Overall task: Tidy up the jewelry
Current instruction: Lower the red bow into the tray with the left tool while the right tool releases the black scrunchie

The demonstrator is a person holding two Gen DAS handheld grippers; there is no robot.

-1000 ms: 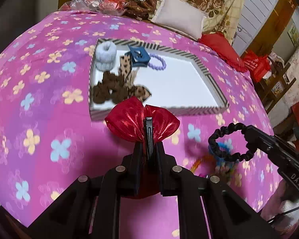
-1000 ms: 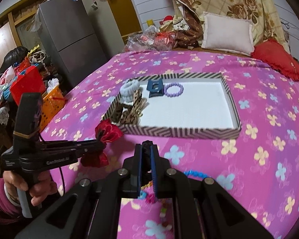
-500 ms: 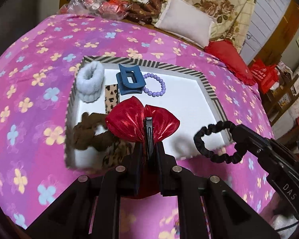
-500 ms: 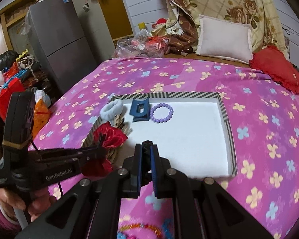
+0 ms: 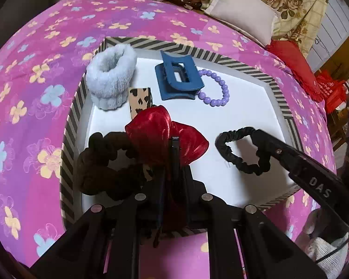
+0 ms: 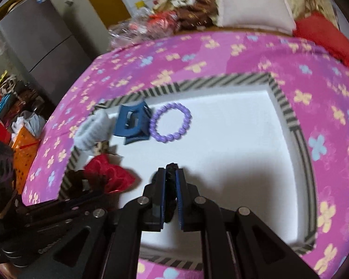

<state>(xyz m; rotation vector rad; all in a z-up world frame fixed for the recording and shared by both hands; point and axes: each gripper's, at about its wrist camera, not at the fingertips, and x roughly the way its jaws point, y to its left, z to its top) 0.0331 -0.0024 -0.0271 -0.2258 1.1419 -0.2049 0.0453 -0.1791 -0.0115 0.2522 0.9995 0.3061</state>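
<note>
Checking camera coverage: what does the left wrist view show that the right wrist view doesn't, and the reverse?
Left wrist only: the black scrunchie as a full loop hanging from the right gripper above the tray floor, the brown scrunchie, and the leopard-print clip clearly.

Right wrist only: the grey fridge, the room clutter at left, and the right gripper's jaws shut on the scrunchie.

Both: the striped tray, red bow held by the left gripper, blue claw clip, purple bead bracelet, grey fluffy scrunchie.
</note>
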